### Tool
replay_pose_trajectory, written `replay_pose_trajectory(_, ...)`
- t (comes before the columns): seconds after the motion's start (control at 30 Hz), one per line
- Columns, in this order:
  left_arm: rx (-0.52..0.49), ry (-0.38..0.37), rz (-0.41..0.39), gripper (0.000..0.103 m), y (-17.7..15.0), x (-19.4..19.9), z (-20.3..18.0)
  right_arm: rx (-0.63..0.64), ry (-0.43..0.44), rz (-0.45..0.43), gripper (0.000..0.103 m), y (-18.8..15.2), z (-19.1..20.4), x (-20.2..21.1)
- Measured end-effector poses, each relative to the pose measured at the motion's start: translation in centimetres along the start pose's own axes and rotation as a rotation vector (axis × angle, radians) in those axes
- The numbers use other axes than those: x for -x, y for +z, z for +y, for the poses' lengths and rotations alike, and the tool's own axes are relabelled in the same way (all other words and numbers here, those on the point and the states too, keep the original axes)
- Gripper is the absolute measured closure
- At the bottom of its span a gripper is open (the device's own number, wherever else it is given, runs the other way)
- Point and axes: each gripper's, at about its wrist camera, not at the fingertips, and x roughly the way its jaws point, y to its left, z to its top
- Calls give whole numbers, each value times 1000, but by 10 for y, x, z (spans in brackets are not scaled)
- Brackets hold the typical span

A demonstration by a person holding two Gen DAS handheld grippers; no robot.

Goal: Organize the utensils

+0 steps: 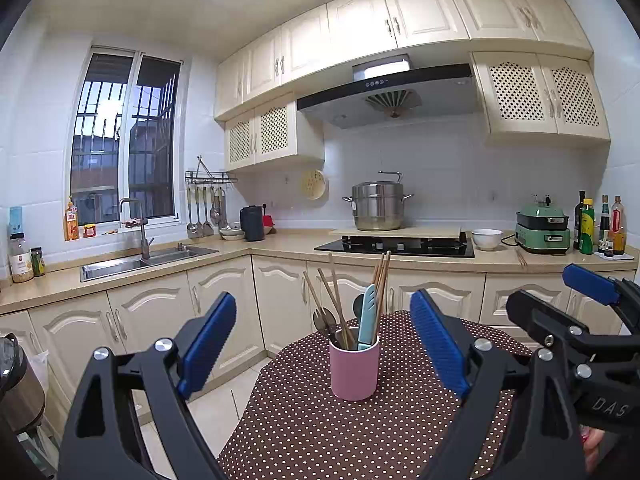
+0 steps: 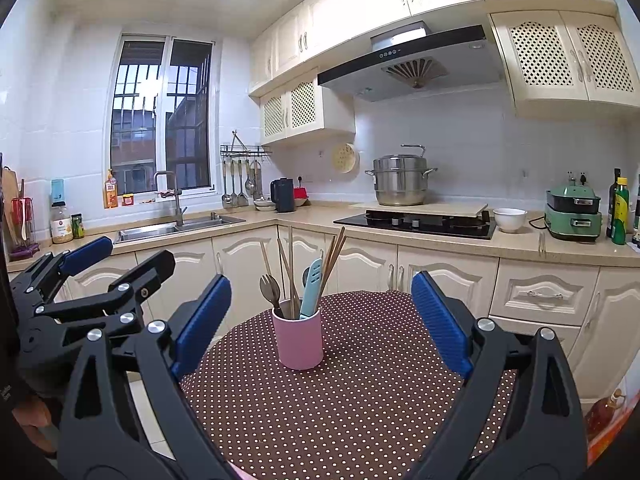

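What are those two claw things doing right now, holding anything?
Left gripper: open, holding nothing.
Right gripper: open, holding nothing.

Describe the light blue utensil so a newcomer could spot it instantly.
Find the round table with the brown polka-dot cloth; a pink cup stands on it. Among the wooden chopsticks and dark spoons inside, the light blue utensil is the only pastel, flat, slotted piece.
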Motion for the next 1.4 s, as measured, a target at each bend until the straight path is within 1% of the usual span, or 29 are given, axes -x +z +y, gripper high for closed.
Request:
replay_pose_trajectory(0.53,-3,10,1,16,-2,-2,-2,-7,5,9,13,-2,0,-1)
replay_pose_trajectory(1.4,-5,12,36,16,-8,-19,0,-18,6,38,12,-10,-3,-17)
